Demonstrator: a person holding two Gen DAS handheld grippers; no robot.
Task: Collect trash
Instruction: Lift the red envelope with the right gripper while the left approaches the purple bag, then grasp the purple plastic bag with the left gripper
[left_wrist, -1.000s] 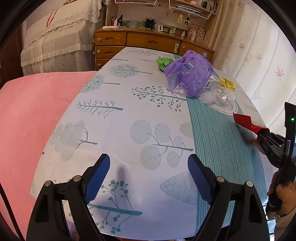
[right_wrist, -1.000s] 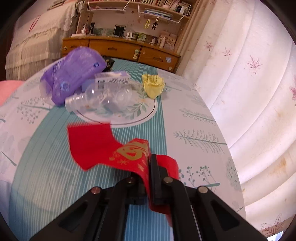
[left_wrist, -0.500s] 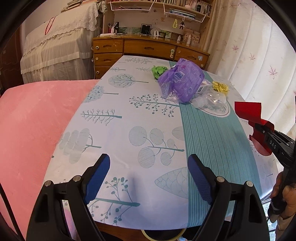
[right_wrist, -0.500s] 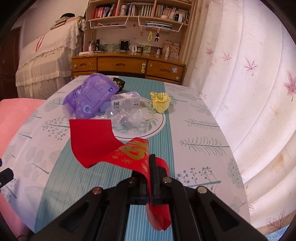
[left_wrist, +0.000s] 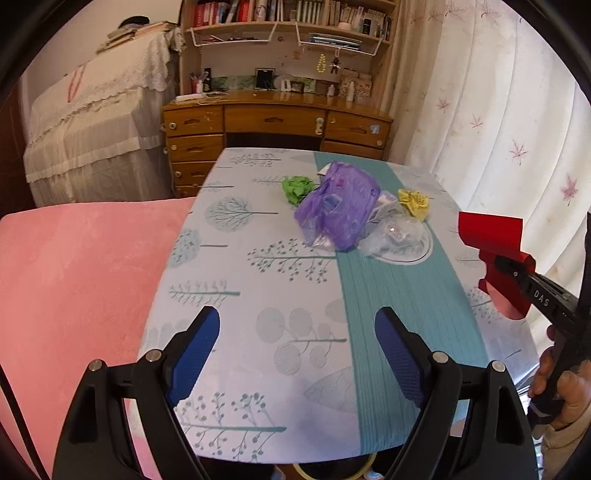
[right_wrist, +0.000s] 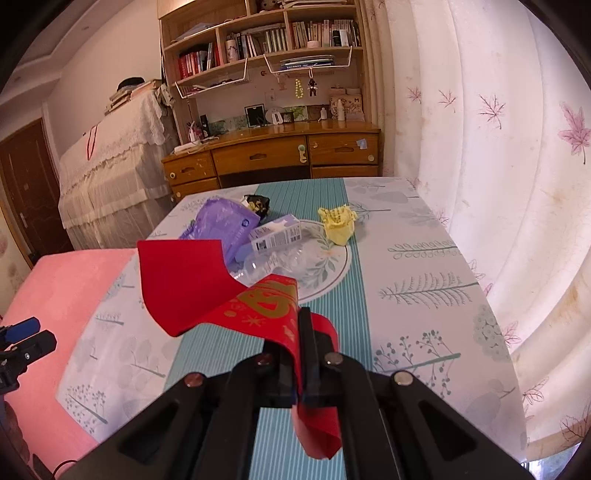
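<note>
Two grippers: one per hand, both raised above the table
Right gripper (right_wrist: 301, 328): lower centre of the right wrist view; jaws clamped tight on a red paper sheet (right_wrist: 192, 284)
Red paper sheet: pinched partway along; plain red part curls to centre left of that frame, gold print shows near the jaws, a short tail hangs below them; lifted clear of the cloth
Right gripper, other view: at the right edge of the left wrist view (left_wrist: 517, 271), the red sheet (left_wrist: 491, 230) sticking up and left from its tip; a hand (left_wrist: 561, 384) grips the handle at lower right
Left gripper (left_wrist: 297, 347): bottom centre of the left wrist view; blue pads (left_wrist: 195, 347) spread wide, nothing between them, only tablecloth behind
Left gripper, other view: a blue pad and black frame show at the left edge of the right wrist view (right_wrist: 22, 339)
Table (left_wrist: 236, 280): tree-print cloth with a teal striped band running up the middle
Trash pile: upper centre of the left wrist view, well apart from both grippers
Purple plastic bag (left_wrist: 340, 210): crumpled, largest item
Green crumpled piece (left_wrist: 297, 188): just left of the purple bag
Clear plastic bottle (left_wrist: 395, 236): lying on its side, just right of the bag
Small white and lilac box (right_wrist: 277, 234): touching the bottle
Yellow crumpled piece (right_wrist: 338, 223): right of the box
Dark wrapper (right_wrist: 256, 203): behind the bag; detail too small to tell
Pink cover (left_wrist: 74, 277): fills the left side, beside the table
</note>
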